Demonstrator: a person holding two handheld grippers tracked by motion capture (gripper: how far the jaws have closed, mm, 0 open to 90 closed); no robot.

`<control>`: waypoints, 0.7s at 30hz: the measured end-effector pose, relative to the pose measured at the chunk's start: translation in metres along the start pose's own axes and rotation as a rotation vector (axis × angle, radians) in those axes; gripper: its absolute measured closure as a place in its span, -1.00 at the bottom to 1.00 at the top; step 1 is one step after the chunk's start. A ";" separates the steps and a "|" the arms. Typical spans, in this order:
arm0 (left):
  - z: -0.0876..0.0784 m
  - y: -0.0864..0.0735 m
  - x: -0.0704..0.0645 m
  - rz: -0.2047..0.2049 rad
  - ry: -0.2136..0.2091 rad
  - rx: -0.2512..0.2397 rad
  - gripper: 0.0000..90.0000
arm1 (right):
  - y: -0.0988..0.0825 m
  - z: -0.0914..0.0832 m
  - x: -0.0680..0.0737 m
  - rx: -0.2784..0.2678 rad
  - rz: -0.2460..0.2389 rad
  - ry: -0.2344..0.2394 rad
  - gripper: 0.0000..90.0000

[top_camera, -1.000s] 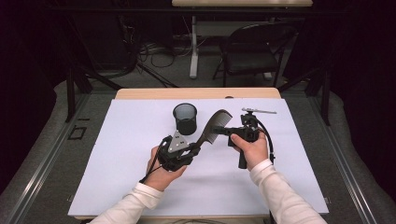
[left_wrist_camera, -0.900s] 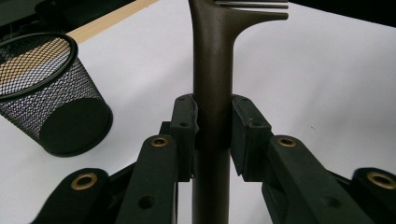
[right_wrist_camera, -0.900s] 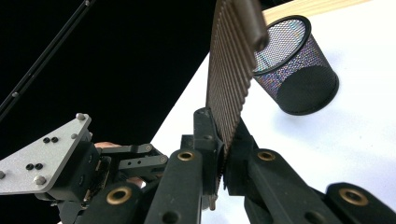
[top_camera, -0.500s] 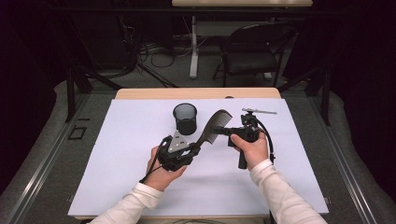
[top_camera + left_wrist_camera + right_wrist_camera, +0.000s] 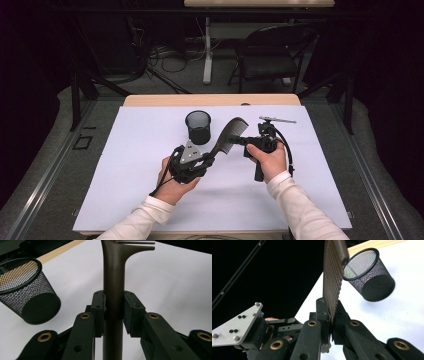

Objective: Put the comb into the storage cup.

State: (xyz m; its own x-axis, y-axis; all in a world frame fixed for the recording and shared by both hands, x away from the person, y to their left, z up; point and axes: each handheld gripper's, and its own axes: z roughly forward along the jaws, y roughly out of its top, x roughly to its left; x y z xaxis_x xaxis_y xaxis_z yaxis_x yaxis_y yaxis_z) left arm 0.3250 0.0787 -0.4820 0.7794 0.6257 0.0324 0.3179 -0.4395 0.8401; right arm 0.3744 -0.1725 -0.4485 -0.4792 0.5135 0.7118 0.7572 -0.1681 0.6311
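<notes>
A dark brown comb (image 5: 226,135) hangs above the white sheet, tilted up toward the far right. My left gripper (image 5: 207,161) is shut on its handle (image 5: 113,290), with both pads pressed against the shaft. My right gripper (image 5: 235,141) is shut on the toothed part (image 5: 333,282), coming in from the right. A black mesh cup (image 5: 198,126) stands upright just left of the comb's head; it also appears as the mesh cup (image 5: 23,290) and the mesh cup (image 5: 369,272) in the gripper views.
A white sheet (image 5: 125,180) covers most of the wooden table (image 5: 165,100). Beyond the table's far edge stand a black chair (image 5: 272,55) and table legs with cables on the floor. Metal rails run along both sides of the table.
</notes>
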 end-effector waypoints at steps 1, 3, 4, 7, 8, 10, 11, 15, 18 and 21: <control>0.000 0.000 0.000 0.002 0.002 -0.002 0.61 | 0.000 0.000 0.000 -0.002 0.000 0.000 0.94; 0.000 0.000 0.000 0.001 0.004 -0.003 0.61 | 0.000 0.000 0.000 -0.012 -0.004 0.002 0.94; 0.000 0.000 0.000 0.001 0.005 -0.003 0.61 | -0.001 0.000 0.001 -0.013 -0.005 0.001 0.94; 0.000 0.000 0.000 0.001 0.007 -0.004 0.61 | -0.001 0.001 0.001 -0.020 -0.010 -0.001 0.94; 0.000 0.000 0.000 0.000 0.006 -0.004 0.60 | -0.001 0.001 0.002 -0.022 -0.011 -0.001 0.94; -0.001 0.000 0.001 -0.001 0.005 -0.004 0.60 | -0.002 0.001 0.002 -0.023 -0.013 -0.003 0.94; -0.001 0.000 0.001 0.001 0.006 -0.005 0.60 | -0.002 0.001 0.002 -0.025 -0.013 -0.002 0.94; -0.001 0.000 0.001 0.001 0.007 -0.008 0.59 | -0.002 0.001 0.003 -0.035 -0.023 -0.002 0.94; -0.001 0.000 0.001 0.000 0.005 -0.017 0.55 | -0.003 0.001 0.004 -0.038 -0.031 -0.004 0.94; -0.002 0.001 0.002 -0.003 0.004 -0.024 0.52 | -0.003 0.002 0.004 -0.041 -0.034 -0.004 0.94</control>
State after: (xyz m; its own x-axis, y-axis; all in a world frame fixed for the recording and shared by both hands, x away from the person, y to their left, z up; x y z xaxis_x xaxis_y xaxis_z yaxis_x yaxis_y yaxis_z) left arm 0.3254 0.0806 -0.4806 0.7763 0.6296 0.0321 0.3072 -0.4223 0.8528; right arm 0.3710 -0.1686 -0.4483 -0.5026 0.5230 0.6884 0.7215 -0.1849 0.6673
